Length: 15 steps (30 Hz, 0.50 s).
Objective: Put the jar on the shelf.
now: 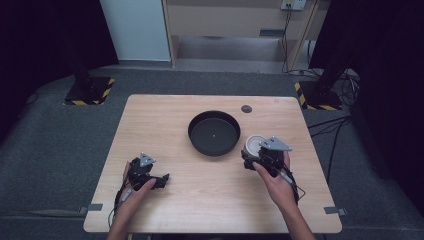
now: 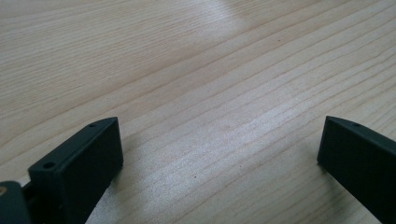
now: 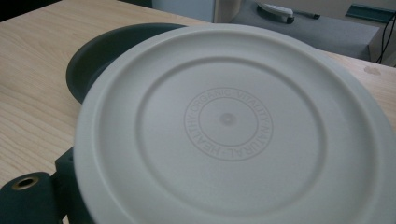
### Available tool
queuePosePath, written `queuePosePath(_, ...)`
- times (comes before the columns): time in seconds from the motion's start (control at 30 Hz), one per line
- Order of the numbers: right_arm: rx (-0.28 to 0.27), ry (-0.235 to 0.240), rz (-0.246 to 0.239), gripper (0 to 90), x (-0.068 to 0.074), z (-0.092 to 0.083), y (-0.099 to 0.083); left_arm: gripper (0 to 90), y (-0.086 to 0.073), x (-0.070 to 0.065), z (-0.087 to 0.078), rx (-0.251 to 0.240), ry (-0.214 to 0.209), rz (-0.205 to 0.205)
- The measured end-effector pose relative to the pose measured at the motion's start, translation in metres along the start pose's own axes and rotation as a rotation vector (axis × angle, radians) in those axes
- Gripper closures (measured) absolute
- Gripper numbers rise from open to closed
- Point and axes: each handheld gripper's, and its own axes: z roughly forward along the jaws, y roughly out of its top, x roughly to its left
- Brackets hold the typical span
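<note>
A white round lidded container (image 1: 255, 144) stands out just right of a black round bowl (image 1: 214, 133) in the middle of the wooden table (image 1: 210, 200). My right gripper (image 1: 253, 155) is shut on the container, whose lid (image 3: 229, 126) carries embossed lettering and hides most of the jaws. One black fingertip (image 3: 28, 196) shows at the lid's lower left, and the bowl (image 3: 107, 51) lies behind the lid. My left gripper (image 1: 161, 180) rests low on the table at the front left, open (image 2: 219, 135), with only bare wood between its jaws.
A small dark disc (image 1: 246, 108) lies on the table behind the bowl. Two black stand bases with yellow-striped edges (image 1: 90, 90) (image 1: 320, 95) sit on the grey floor beyond the table. Cables (image 1: 345, 85) trail at the right.
</note>
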Motion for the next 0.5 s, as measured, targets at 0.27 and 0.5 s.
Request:
queuePosePath(0.27,0.0,0.001,-0.003,9.9,0.001,0.011,0.01,0.0,0.0,0.0,0.0,-0.001,-0.002,0.0)
queuePosePath(0.5,-0.004,0.002,-0.011,9.9,0.003,0.016,0.019,0.0,0.0,0.0,0.0,-0.001,-0.002,0.001)
